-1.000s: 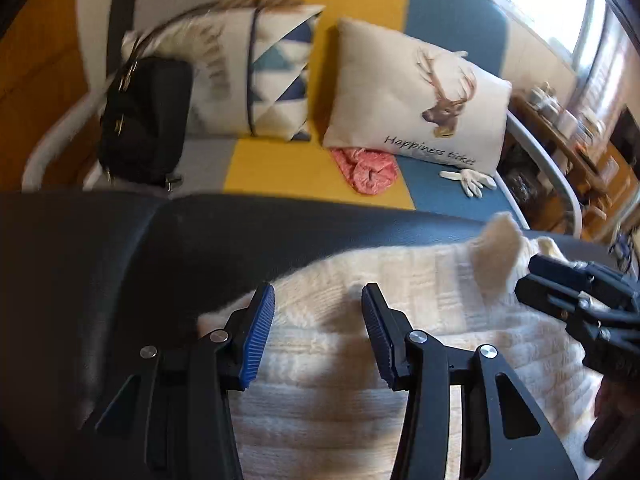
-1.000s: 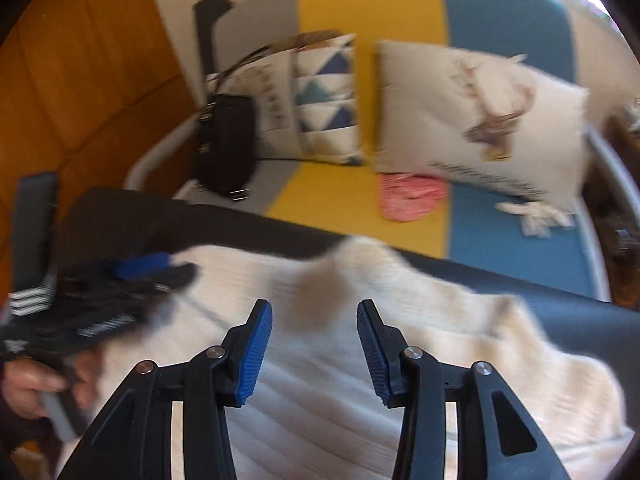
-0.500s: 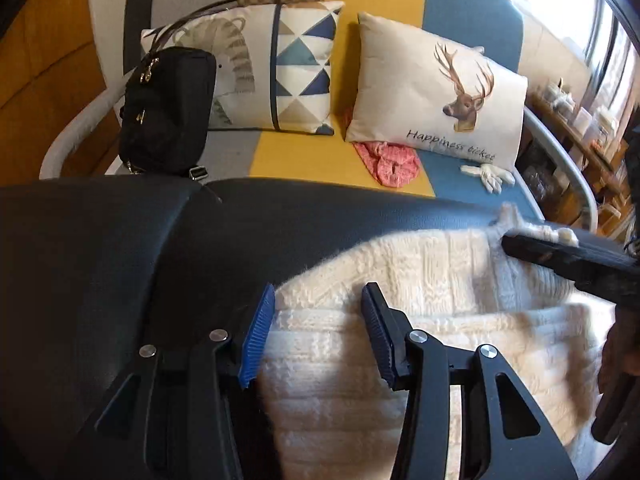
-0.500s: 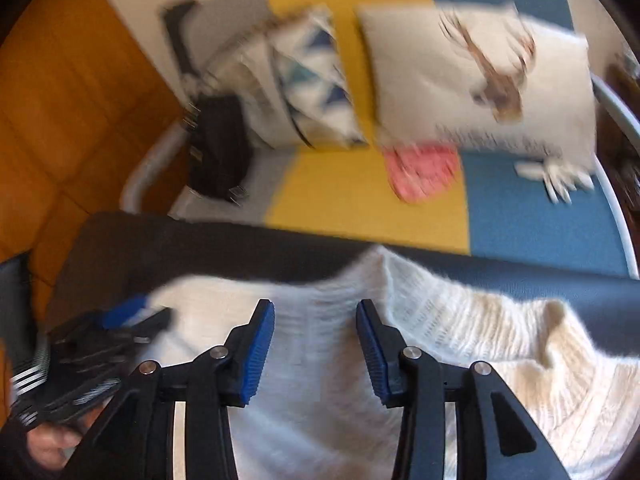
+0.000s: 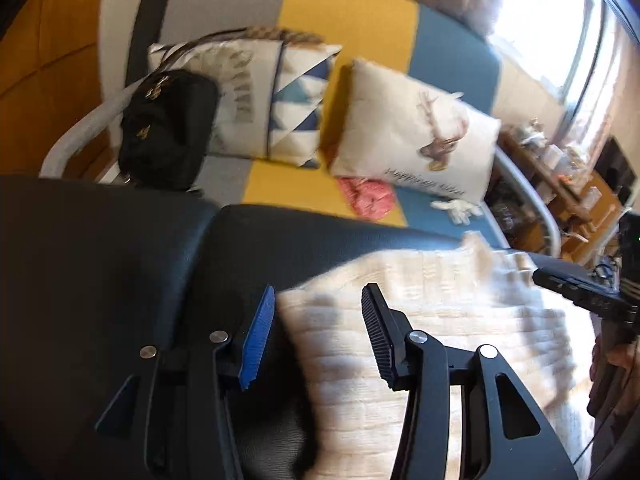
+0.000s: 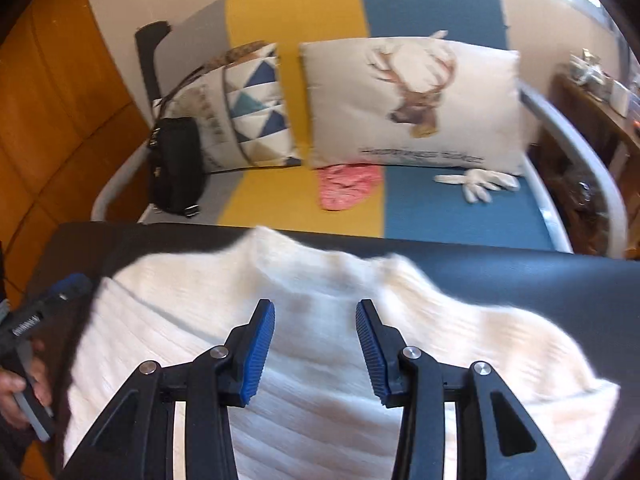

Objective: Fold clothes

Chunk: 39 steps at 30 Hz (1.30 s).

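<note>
Cream knit sweater (image 6: 328, 412) spread on the black padded surface (image 5: 100, 280), filling six o'clock in both wrist views, ragged far edge toward twelve o'clock near the surface's rim. Left gripper (image 5: 316, 340) poised over the sweater's left border, fingers (image 5: 256, 344) partly apart, nothing clamped, knit merely lying under the gap. Right gripper (image 6: 316, 350) over the middle of the garment, likewise partly spread and empty.

Risks, as a guess: thick, fluffy, ribbed knit apt to bunch or stretch if pinched through one layer only; uneven fold if the two grips land on unmatched edges; smooth leather-like surface letting the whole piece slide toward the sofa (image 6: 440, 208) behind. Loose yarn possibly snagging on the ridged blue pads.

Beyond, at twelve o'clock: soft deer cushion (image 6: 416, 100), triangle-patterned cushion (image 6: 248, 112), black bag (image 6: 176, 168), crumpled pink cloth (image 6: 346, 186).
</note>
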{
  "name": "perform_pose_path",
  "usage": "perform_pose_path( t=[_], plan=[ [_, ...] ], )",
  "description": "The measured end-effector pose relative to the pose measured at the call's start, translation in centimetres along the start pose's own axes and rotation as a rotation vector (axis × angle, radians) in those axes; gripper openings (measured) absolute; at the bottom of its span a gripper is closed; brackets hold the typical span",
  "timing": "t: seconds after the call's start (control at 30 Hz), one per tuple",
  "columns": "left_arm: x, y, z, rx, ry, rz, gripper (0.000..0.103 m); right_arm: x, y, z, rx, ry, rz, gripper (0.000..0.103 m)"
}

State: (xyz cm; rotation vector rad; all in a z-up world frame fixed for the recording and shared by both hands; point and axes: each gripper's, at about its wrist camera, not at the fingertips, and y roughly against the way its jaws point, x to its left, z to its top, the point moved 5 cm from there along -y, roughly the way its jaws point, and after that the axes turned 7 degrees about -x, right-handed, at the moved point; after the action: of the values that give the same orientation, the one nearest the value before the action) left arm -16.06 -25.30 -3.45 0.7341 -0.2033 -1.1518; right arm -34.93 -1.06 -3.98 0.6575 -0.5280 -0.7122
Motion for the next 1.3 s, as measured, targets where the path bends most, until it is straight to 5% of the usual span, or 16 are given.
perform_pose_path(
  t=[0.23,0.57,0.67,0.77,1.07,1.3],
  plan=[
    [-2.9,-5.6,-0.2,0.151,-0.015,-0.008,0.049,-5.1,0.1,-1.6,0.042,-0.062,-0.126,0.043],
    [-3.0,-4.2,-0.3,0.063,-0.032,0.052,0.048,-7.1,1.5,-2.7,-0.024,-0.028,-0.184,0.043],
    [-2.3,-6.4,-1.0,0.160,-0.035,0.123,0.048,-8.8,1.1,-3.0,-0.001,-0.038,-0.252,0.043],
    [-2.4,-6.5,-1.1,0.156,-0.070,0.139,0.048,-9.3,1.1,-3.0,-0.002,-0.021,-0.255,0.043],
    [-2.7,3.0,-2.0,0.037,0.049,0.012,0.048,-8.0,10.0,-5.8,-0.063,-0.148,-0.116,0.045],
    [-3.3,11.6,-9.7,0.055,0.079,-0.102,0.048,-7.9,19.6,-16.6,0.071,-0.219,-0.039,0.045]
  ],
)
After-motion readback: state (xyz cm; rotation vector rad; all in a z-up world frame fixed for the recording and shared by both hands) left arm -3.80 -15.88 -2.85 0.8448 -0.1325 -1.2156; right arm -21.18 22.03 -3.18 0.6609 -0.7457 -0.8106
